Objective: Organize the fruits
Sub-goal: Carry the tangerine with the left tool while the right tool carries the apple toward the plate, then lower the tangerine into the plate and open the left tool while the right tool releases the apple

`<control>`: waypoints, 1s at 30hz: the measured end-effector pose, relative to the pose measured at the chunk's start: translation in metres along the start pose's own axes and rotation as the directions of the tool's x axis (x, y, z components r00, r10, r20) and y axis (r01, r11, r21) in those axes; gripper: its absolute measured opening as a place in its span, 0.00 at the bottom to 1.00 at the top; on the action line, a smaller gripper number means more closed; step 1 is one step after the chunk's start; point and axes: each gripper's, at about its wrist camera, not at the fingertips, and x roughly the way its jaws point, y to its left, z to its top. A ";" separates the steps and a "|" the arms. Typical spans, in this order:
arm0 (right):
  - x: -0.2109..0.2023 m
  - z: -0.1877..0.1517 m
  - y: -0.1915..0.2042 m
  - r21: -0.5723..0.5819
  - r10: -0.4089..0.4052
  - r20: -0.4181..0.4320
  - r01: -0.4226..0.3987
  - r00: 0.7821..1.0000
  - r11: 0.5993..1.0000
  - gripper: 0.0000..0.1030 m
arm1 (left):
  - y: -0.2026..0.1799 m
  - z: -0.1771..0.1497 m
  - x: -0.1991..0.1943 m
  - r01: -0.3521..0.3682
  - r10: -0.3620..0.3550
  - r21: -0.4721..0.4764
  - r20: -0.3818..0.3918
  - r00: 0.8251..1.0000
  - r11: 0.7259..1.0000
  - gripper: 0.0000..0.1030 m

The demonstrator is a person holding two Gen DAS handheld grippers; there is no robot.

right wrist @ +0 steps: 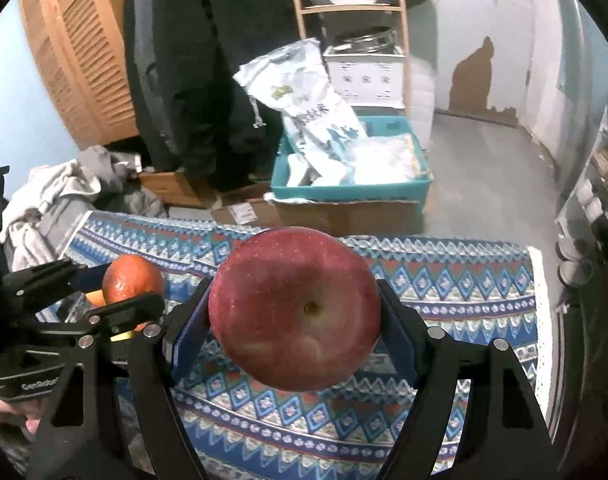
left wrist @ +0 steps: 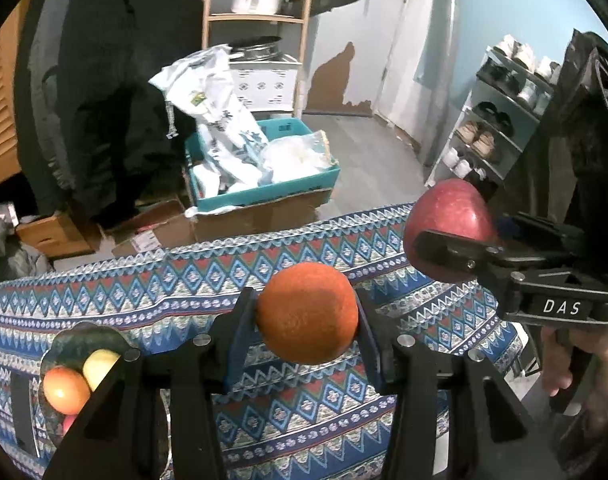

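Observation:
My left gripper [left wrist: 308,312] is shut on an orange [left wrist: 307,313] and holds it above the patterned cloth [left wrist: 175,292]. My right gripper [right wrist: 295,312] is shut on a red apple [right wrist: 295,309], also held above the cloth [right wrist: 444,280]. The apple [left wrist: 448,220] and right gripper show at the right of the left wrist view. The orange [right wrist: 132,280] and left gripper show at the left of the right wrist view. A dark bowl [left wrist: 63,344] at the lower left holds an orange-red fruit [left wrist: 65,390] and a yellow fruit [left wrist: 99,366].
Beyond the table's far edge stand a teal crate [left wrist: 263,192] with white bags on cardboard boxes, a wooden shelf [left wrist: 259,16] with pots, hanging dark coats [left wrist: 103,100] and a shoe rack [left wrist: 488,128] at right.

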 end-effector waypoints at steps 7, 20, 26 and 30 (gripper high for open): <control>0.014 0.011 0.034 -0.040 0.056 -0.010 -0.056 0.998 0.998 0.75 | 0.035 -0.011 -0.015 -0.033 0.033 -0.055 0.007 0.999 0.998 0.47; 0.052 0.028 0.103 -0.111 0.148 -0.070 -0.155 0.987 0.982 0.75 | 0.109 -0.043 -0.039 -0.102 0.102 -0.182 -0.010 0.995 0.978 0.47; 0.071 0.032 0.139 -0.155 0.174 -0.104 -0.189 0.979 0.970 0.75 | 0.140 -0.061 -0.048 -0.131 0.128 -0.235 -0.027 0.991 0.963 0.47; 0.086 0.035 0.162 -0.178 0.203 -0.126 -0.223 0.971 0.958 0.75 | 0.160 -0.075 -0.051 -0.152 0.145 -0.267 -0.046 0.988 0.952 0.47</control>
